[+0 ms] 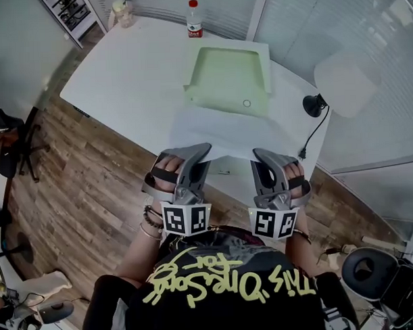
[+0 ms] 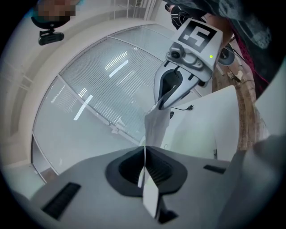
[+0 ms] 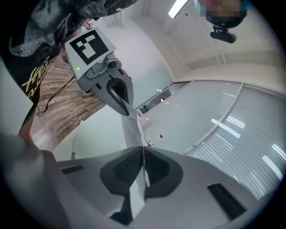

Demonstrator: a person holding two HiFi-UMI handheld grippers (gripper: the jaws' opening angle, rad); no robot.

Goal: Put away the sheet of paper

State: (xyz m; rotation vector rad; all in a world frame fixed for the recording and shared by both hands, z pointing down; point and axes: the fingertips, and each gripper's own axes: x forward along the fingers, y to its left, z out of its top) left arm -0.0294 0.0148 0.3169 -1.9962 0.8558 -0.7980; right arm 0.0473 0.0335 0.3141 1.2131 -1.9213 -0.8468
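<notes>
**deskwatcher:** Head view first: you've got the sheet of paper (image 1: 219, 130) pinched along its near edge, with the left hand-held gripper (image 1: 201, 149) at one corner and the right hand-held gripper (image 1: 259, 154) at the other. The sheet spreads out over the white desk (image 1: 129, 76), and its far edge comes right up to the pale green folder (image 1: 227, 75). Can't tell if it actually touches. A red-capped bottle (image 1: 194, 19) stands at the desk's far edge, well apart from the paper, and a black lamp (image 1: 314, 104) sits off to the right.

**clampfan:** Yep. Your left gripper view backs that up: jaws pressed together on the paper's edge, and a thin white strip runs straight out of them to your other hand-held gripper, which bites the same edge.

**deskwatcher:** Same deal in your right gripper view, lol. Jaws closed tight on the sheet, paper stretching over to the left one's tips. The desk and that little bottle show past it, with wooden floor (image 3: 62, 96) off to the left.
</notes>
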